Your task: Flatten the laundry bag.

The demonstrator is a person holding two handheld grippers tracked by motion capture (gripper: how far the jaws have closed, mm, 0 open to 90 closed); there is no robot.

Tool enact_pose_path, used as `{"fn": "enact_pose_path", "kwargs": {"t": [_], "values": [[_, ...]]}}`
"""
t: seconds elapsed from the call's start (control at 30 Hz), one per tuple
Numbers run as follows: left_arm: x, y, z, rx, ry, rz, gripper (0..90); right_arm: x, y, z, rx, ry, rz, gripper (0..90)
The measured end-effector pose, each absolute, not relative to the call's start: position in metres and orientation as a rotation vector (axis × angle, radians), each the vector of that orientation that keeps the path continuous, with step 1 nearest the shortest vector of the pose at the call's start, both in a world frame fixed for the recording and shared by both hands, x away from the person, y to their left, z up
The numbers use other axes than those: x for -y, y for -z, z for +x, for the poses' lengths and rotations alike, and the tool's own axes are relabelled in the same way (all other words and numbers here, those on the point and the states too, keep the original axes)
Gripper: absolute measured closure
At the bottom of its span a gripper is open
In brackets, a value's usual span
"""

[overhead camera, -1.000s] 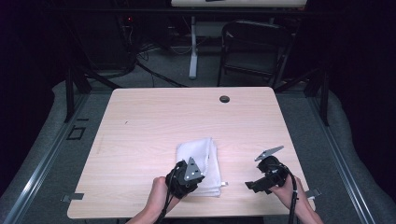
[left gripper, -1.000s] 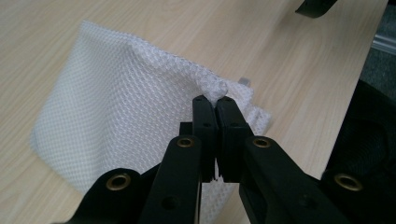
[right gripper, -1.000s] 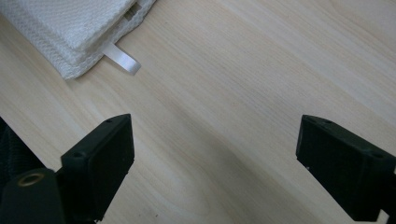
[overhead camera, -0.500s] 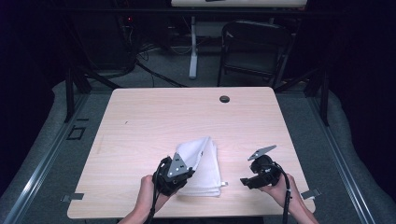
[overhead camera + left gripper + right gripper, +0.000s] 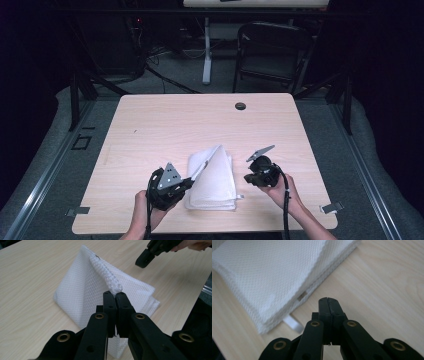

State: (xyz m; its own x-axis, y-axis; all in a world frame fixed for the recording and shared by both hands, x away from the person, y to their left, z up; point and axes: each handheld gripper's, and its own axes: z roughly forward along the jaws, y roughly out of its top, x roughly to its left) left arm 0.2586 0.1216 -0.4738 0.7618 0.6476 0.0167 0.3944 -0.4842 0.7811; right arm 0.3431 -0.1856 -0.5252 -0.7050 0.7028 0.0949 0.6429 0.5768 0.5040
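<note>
No legible text, brand, number or sign is found in any view. The white mesh towel [image 5: 100, 285] carries a small tab [image 5: 293, 323] at one corner and a small dark tag [image 5: 302, 295] along its folded edge in the right gripper view; neither bears readable print at this resolution. The grey three-cornered plate [image 5: 170, 176] on the left gripper shows holes only, no markings. The wooden table [image 5: 165, 125] surface is unmarked apart from its grain and a dark round grommet [image 5: 240, 106].
</note>
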Motion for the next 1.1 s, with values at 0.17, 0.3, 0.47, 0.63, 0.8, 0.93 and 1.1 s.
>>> {"fn": "enact_pose_path", "kwargs": {"t": [0.17,0.3,0.47,0.63,0.8,0.93,1.1], "values": [[-0.127,0.475,0.259,-0.799,-0.385,2.130,88.4,0.171,0.532,0.362,-2.694,-0.821,1.165,90.0],[-0.134,0.477,0.257,-0.822,-0.381,2.126,88.4,0.164,0.534,0.372,-2.697,-0.849,1.178,90.0],[-0.144,0.479,0.256,-0.847,-0.395,2.125,88.5,0.154,0.538,0.379,-2.692,-0.870,1.193,90.0],[-0.152,0.479,0.257,-0.867,-0.399,2.109,88.6,0.151,0.541,0.382,-2.719,-0.887,1.206,90.0],[-0.164,0.483,0.259,-0.911,-0.385,2.094,88.7,0.145,0.548,0.384,-2.741,-0.911,1.249,90.0],[-0.169,0.484,0.258,-0.929,-0.388,2.091,88.6,0.146,0.550,0.384,-2.745,-0.939,1.279,90.0],[-0.179,0.487,0.258,-0.959,-0.342,2.086,88.6,0.148,0.556,0.386,-2.786,-0.926,1.276,90.0]]}}
